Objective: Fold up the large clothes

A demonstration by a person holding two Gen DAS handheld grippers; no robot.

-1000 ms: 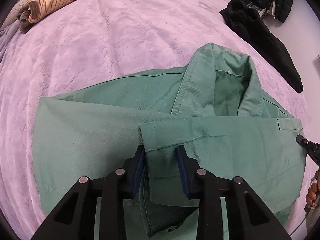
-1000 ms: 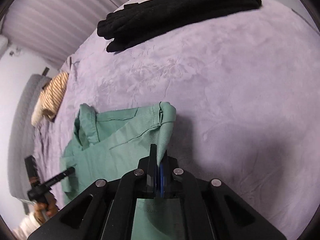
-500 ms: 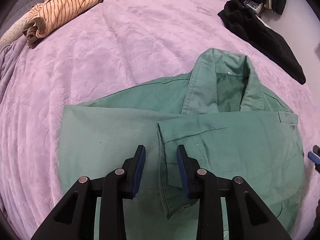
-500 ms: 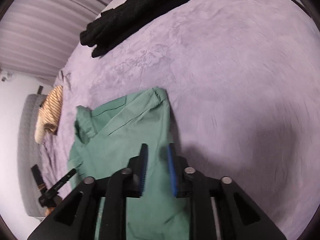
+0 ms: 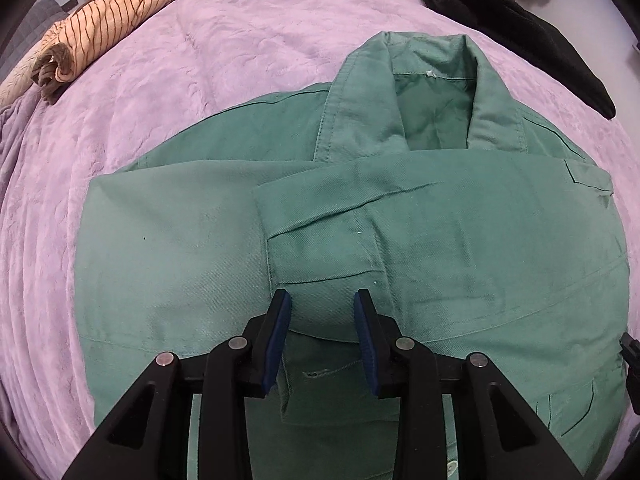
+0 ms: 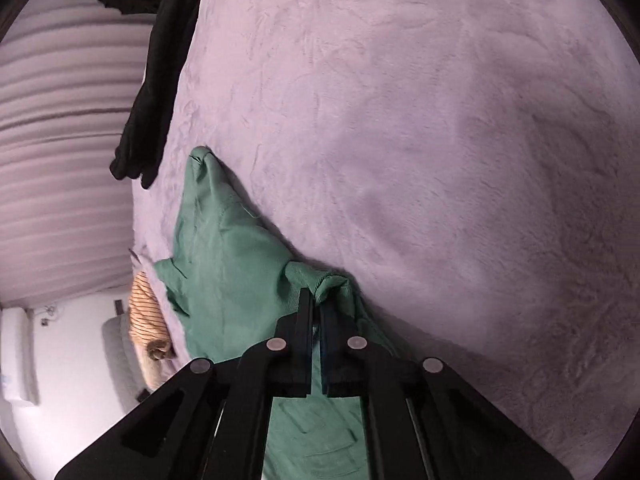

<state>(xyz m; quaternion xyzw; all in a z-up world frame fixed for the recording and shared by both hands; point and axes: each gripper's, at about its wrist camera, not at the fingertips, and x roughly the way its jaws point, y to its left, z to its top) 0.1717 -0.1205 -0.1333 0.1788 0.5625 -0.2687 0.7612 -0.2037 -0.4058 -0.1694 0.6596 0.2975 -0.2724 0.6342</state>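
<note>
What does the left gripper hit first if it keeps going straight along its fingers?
Probably the folded-over sleeve of the green jacket: the open left gripper straddles its cuff end. Height above the fabric is unclear, so contact may be immediate.

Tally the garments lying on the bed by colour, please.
Green: 1, the green jacket
Black: 1, the black garment
Orange striped: 1, the striped garment
Total: 3 on the purple blanket
</note>
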